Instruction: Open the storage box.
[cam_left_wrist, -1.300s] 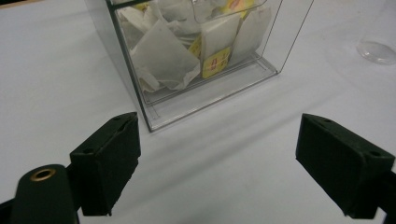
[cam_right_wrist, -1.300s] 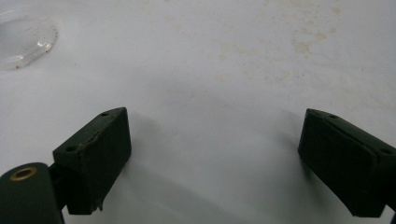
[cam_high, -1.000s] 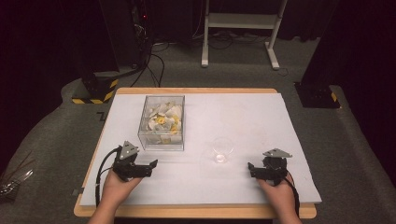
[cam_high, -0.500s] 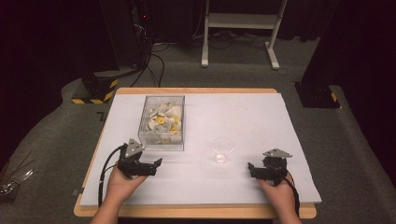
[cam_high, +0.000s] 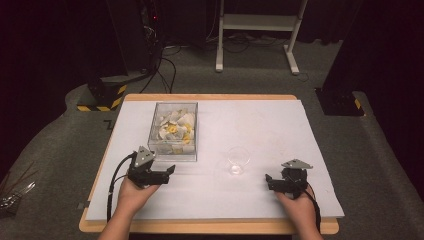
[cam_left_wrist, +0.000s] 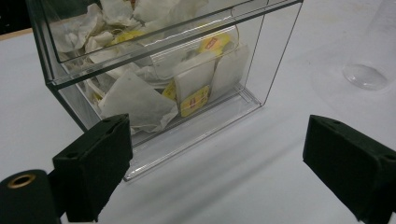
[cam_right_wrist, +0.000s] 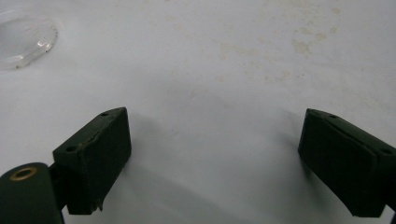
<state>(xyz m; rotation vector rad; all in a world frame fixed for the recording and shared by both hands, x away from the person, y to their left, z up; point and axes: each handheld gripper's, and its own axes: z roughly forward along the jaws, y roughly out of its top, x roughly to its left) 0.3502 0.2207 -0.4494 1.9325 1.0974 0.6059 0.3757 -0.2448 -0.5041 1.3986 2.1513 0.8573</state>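
Low over the table, left hand-held gripper (cam_high: 170, 170) gapes empty beside the teabag box (cam_high: 174, 131); right hand-held gripper (cam_high: 268, 180) likewise gapes, well apart

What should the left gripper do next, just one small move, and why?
Probably lift the left gripper up over the clear box. Its jaws stand open and empty, facing the box's front wall, while the tea bags can likely be reached only from above.
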